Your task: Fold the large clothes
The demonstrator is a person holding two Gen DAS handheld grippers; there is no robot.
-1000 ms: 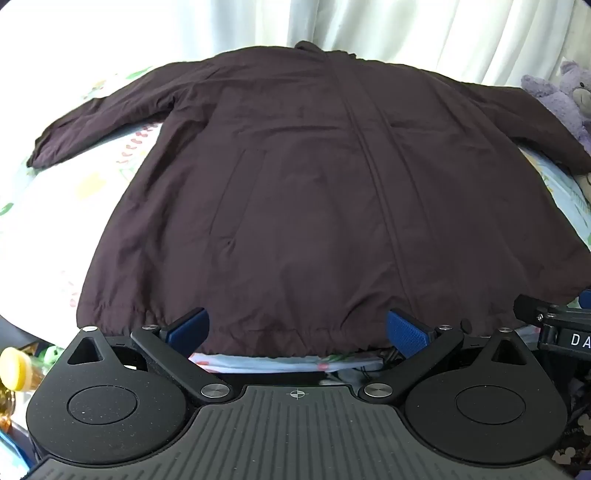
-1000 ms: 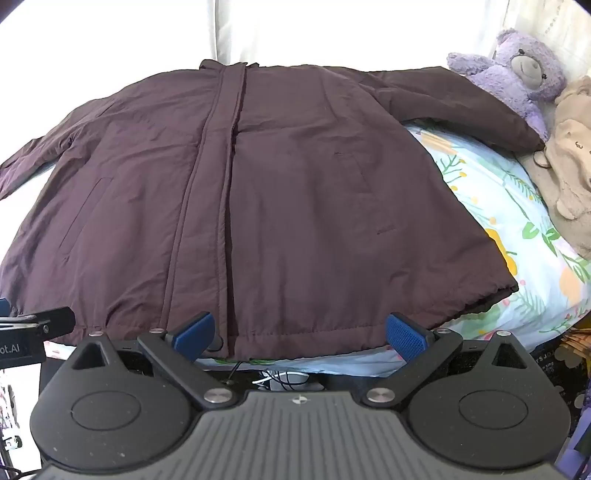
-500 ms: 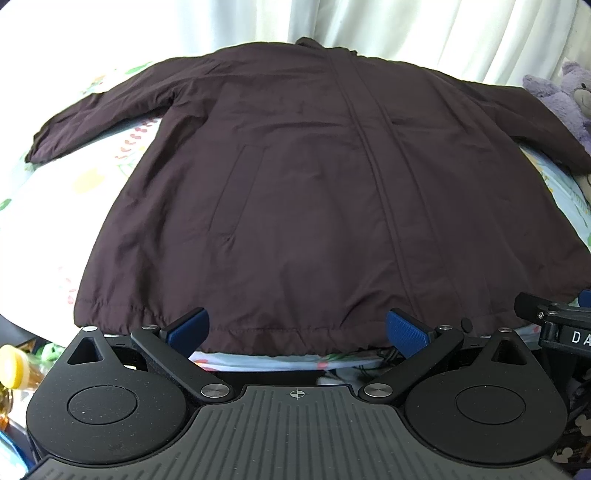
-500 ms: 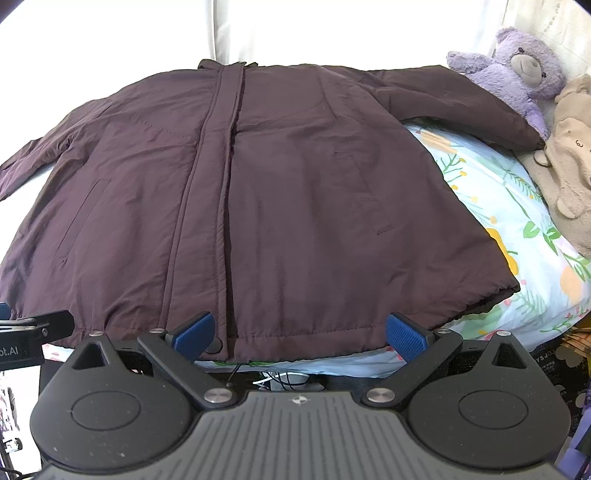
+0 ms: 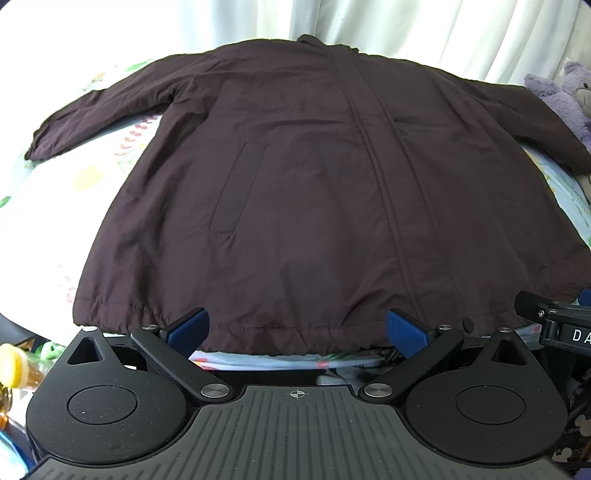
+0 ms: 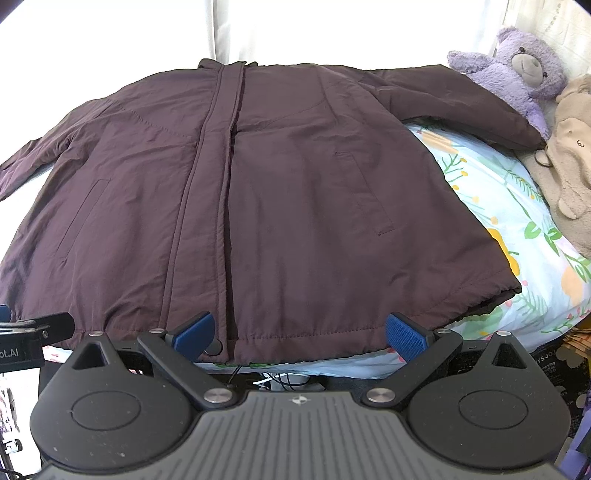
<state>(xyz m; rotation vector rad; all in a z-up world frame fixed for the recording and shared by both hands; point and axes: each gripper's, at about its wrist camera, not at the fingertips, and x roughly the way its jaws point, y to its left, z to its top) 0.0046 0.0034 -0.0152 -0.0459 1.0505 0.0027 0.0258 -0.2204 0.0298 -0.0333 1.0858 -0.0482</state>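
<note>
Both grippers, left (image 5: 297, 329) and right (image 6: 300, 333), spread wide, empty, at the hem of coat (image 5: 314, 192) lying flat on bed (image 6: 517, 229).

Lighting: strong daylight admitted through the curtain (image 5: 424, 33), blown out to white at upper left. Dark coat (image 6: 277, 192) rendered dim, softly shadowed. Edges bent by fisheye; focus sharp.

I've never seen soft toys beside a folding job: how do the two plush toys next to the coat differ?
The purple teddy bear is lilac and faces the camera; the beige plush toy is tan, nearer, its face unseen. The coat sleeve's cuff reaches both. Both lie on the floral bedsheet.
</note>
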